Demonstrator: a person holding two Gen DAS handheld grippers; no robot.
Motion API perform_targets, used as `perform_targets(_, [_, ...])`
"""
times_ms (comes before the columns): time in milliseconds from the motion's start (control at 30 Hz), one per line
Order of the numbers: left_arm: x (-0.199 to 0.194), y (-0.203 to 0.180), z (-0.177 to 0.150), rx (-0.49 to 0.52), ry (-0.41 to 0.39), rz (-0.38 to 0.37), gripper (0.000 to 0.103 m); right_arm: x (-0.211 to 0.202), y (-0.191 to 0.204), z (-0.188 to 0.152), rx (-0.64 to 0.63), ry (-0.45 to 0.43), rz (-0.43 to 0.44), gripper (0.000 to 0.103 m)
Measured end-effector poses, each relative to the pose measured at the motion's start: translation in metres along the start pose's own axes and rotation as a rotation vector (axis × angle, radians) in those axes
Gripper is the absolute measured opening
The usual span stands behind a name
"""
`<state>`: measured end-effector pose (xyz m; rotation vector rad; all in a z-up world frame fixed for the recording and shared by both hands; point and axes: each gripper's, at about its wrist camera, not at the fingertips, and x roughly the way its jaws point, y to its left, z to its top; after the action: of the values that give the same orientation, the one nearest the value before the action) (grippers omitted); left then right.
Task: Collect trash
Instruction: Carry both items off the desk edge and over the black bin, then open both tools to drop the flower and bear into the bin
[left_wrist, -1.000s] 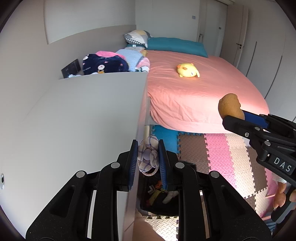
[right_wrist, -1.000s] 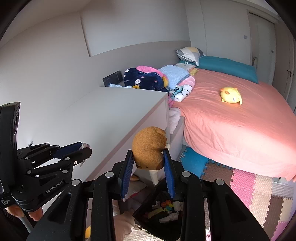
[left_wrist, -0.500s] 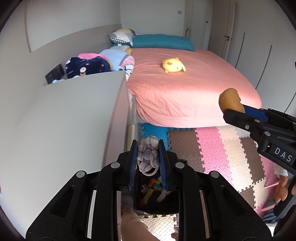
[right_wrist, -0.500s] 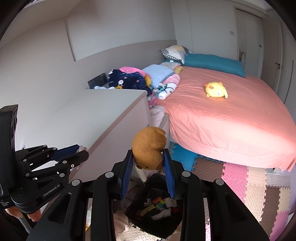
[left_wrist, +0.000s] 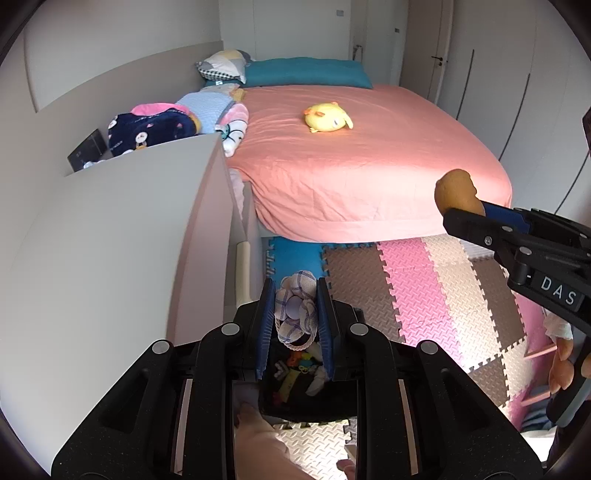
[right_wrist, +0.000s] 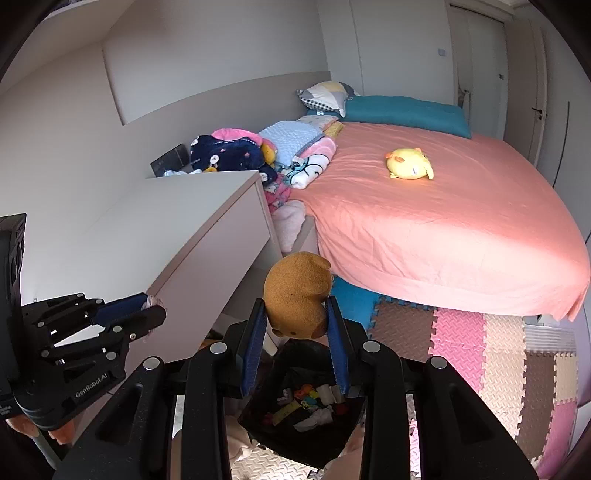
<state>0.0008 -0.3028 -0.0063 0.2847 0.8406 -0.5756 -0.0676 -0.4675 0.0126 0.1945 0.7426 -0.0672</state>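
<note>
My left gripper (left_wrist: 295, 291) is shut on a crumpled blue-checked white cloth (left_wrist: 297, 310) with a loop of cord. My right gripper (right_wrist: 295, 306) is shut on a brown plush lump (right_wrist: 297, 293); the same lump (left_wrist: 456, 192) shows in the left wrist view at the right, held by the right gripper (left_wrist: 465, 208). Both hang above a black bin (right_wrist: 306, 435) on the floor, holding several small colourful scraps and white wads. The bin (left_wrist: 306, 391) lies right under the cloth. The left gripper (right_wrist: 151, 306) appears at the left of the right wrist view.
A white cabinet (left_wrist: 110, 251) stands to the left, close beside the bin. Behind is a bed with a pink sheet (right_wrist: 443, 221), a yellow plush toy (right_wrist: 408, 164) and piled clothes (right_wrist: 229, 151). Foam puzzle mats (left_wrist: 424, 291) cover the floor. A bare foot (left_wrist: 258, 435) is near the bin.
Both grippers have shifted sideways away from the cabinet and sunk slightly, rolling a little. The bin has come more fully under them. Both grips are unchanged.
</note>
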Motion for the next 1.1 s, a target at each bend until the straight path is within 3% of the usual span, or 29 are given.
perform_targets(633, [0.007, -0.004, -0.001, 0.017, 0.027, -0.013, 0.025, 0.008, -0.003, 0.001, -0.006, 0.023, -0.009, 0.035])
perform_targets(667, [0.007, -0.003, -0.001, 0.018, 0.036, -0.012, 0.042, 0.009, -0.001, 0.002, -0.017, 0.031, -0.007, 0.044])
perform_targets(700, [0.007, 0.000, 0.000, 0.006, 0.035, -0.001, 0.076, 0.009, -0.001, 0.003, -0.019, 0.033, -0.007, 0.064])
perform_targets(733, [0.004, 0.003, 0.000, -0.010, 0.015, 0.023, 0.091, 0.007, 0.000, 0.004, -0.022, 0.024, -0.013, 0.071])
perform_targets(767, [-0.001, 0.005, 0.000, -0.022, -0.015, 0.049, 0.097, 0.006, 0.002, 0.004, -0.028, 0.013, -0.021, 0.074])
perform_targets(1100, [-0.011, 0.030, -0.001, -0.091, -0.035, 0.099, 0.097, -0.001, 0.005, 0.007, -0.043, -0.021, -0.041, 0.086])
